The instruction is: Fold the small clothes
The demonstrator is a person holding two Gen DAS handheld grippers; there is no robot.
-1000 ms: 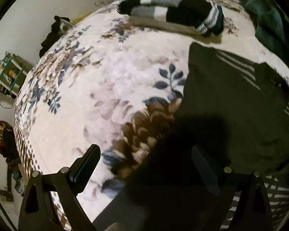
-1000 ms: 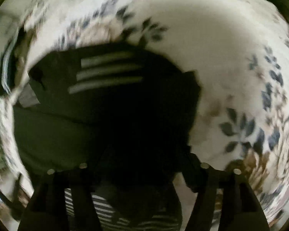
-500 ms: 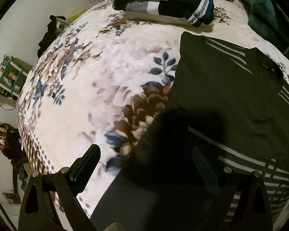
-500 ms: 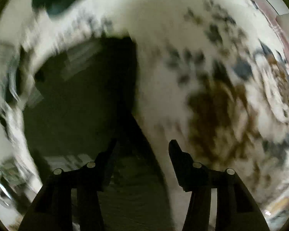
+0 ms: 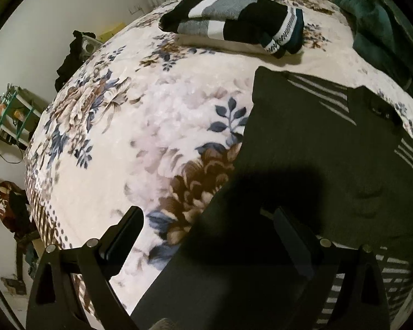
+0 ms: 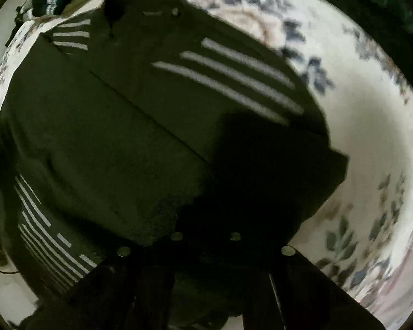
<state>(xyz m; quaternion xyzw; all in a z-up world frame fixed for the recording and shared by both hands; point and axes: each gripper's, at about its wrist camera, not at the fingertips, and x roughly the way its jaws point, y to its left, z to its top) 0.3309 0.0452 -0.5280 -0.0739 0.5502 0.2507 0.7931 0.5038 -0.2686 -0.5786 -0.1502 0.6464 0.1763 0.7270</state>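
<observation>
Dark green fabric with white stripe groups identifies the task garment, a shirt (image 5: 303,148), which lies spread on the bed (image 5: 157,126) toward its right half as seen from the left wrist. In the right wrist view the shirt (image 6: 118,143) fills most of the frame: three white stripes cross each shoulder area, and a further stripe block sits at the lower left. A straight fold edge runs diagonally across the body of the garment.

Left gripper (image 5: 206,228): jaws stand wide apart and hold nothing. The left finger hangs over the floral blanket; the right finger hangs over the shirt's near edge. Contact with the fabric cannot be determined.

Right gripper (image 6: 206,236): the fingers sit in deep shadow over the lower part of the shirt. Whether the jaws are apart or clamped on cloth cannot be told.

Surroundings: a folded pile of black, grey and white clothes (image 5: 234,24) rests at the far side of the bed, well apart from the shirt. A teal garment (image 5: 377,24) lies at the far right corner.
</observation>
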